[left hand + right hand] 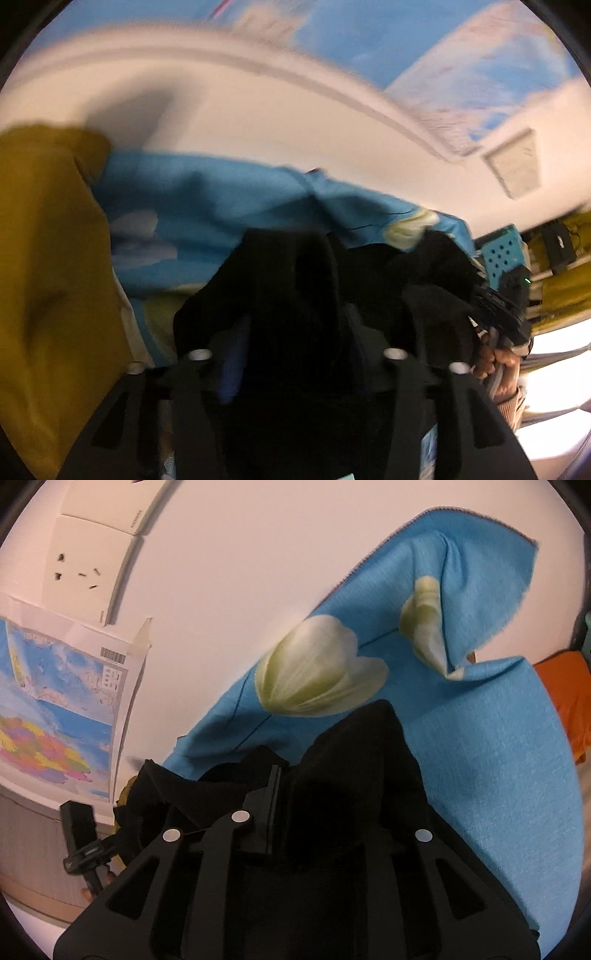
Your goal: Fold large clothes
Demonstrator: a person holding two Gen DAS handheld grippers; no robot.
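- The left gripper (295,317) is matte black, its linkage arms pinned with round silver rivets.
- The right gripper (317,775) shows the same black frame with triangular cut-outs and a ribbed finger pad.
- A hand (495,363) wears a ribbed beige cuff.

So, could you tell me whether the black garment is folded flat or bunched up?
Bunched up: the black fabric garment rises in a crumpled peak against the blue flowered cloth.
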